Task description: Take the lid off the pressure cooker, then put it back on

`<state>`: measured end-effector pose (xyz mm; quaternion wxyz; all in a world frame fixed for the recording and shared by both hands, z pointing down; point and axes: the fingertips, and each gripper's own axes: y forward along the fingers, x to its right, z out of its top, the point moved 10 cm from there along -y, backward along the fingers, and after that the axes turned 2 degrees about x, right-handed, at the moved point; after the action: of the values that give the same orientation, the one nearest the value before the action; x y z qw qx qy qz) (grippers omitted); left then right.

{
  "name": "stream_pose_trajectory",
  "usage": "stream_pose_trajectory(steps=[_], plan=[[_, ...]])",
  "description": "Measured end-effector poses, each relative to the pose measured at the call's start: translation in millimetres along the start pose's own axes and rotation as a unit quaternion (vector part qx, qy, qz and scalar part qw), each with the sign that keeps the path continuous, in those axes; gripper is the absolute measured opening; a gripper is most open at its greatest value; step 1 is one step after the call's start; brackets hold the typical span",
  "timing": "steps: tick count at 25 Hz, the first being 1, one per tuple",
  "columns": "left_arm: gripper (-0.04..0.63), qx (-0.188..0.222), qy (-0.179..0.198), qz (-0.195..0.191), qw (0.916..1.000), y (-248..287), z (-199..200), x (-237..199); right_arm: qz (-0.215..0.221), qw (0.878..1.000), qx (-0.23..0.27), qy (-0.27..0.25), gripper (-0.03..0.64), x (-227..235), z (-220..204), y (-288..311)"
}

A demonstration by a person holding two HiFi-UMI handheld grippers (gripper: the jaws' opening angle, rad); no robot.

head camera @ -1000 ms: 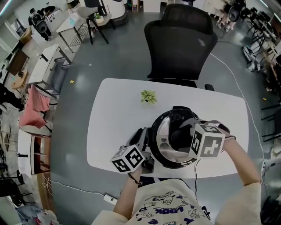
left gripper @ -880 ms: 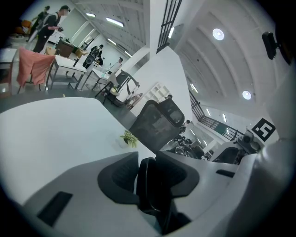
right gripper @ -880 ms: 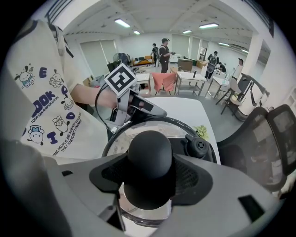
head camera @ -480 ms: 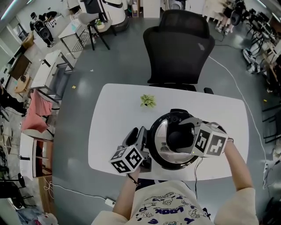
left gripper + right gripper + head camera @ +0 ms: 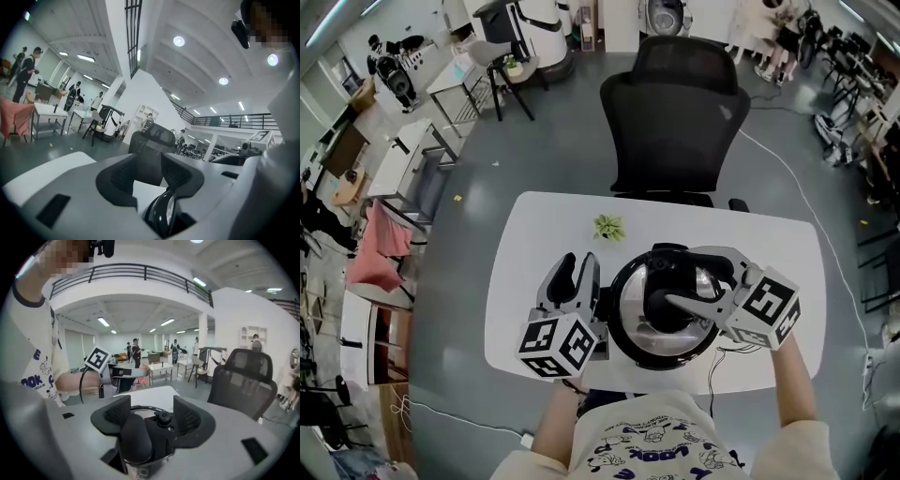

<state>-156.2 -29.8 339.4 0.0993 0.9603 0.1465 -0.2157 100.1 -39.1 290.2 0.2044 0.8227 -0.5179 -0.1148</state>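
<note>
The left claw [image 5: 147, 169] is just beside the pressure cooker [image 5: 617, 305], on its left side. Its jaws have just been opening and stand well apart with nothing gripped. Only the cooker's shiny black edge shows low in the gap, and the pads do not touch it. This claw points away from the person, past the cooker towards the office chair [image 5: 675, 112].

The right claw [image 5: 151, 411] reaches in over the cooker from its right side and tilts downwards. Its jaws have just been closing but are still apart. The lid's black handle [image 5: 134, 439] lies low between them, and the small valve knob [image 5: 163, 418] sits beyond it. The pads do not appear to press on either.

The cooker stands upright on the white worktop [image 5: 534, 244], near the edge closest to the person. The silver lid [image 5: 637, 302] sits flat on top of it. The handle's long axis runs across the lid, roughly from the chair side towards the person. A small green plant [image 5: 607, 227] sits on the worktop beyond the cooker, a little to its left.
</note>
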Motion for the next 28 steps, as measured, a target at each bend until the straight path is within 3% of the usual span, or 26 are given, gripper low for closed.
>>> stream_pose_trajectory(steps=[5, 9, 12, 19, 28], plan=[[0.135, 0.036, 0.053, -0.025, 0.9976, 3, 26, 28, -0.12, 0.988, 0.089, 0.023, 0.231, 0, 3, -18], [0.087, 0.055, 0.1, -0.037, 0.9928, 6, 33, 51, -0.228, 0.96, 0.154, 0.046, 0.136, 3, -4, -37], [0.049, 0.064, 0.125, -0.044, 0.9891, 4, 35, 64, -0.285, 0.939, 0.185, 0.057, 0.074, -1, -7, -49], [0.023, 0.091, 0.148, -0.047, 0.9837, -4, 36, 86, -0.336, 0.913, 0.218, 0.081, 0.04, -11, -9, -65], [0.015, 0.09, 0.152, -0.044, 0.9833, -14, 26, 100, -0.383, 0.888, 0.24, 0.081, 0.025, -30, -12, -77]])
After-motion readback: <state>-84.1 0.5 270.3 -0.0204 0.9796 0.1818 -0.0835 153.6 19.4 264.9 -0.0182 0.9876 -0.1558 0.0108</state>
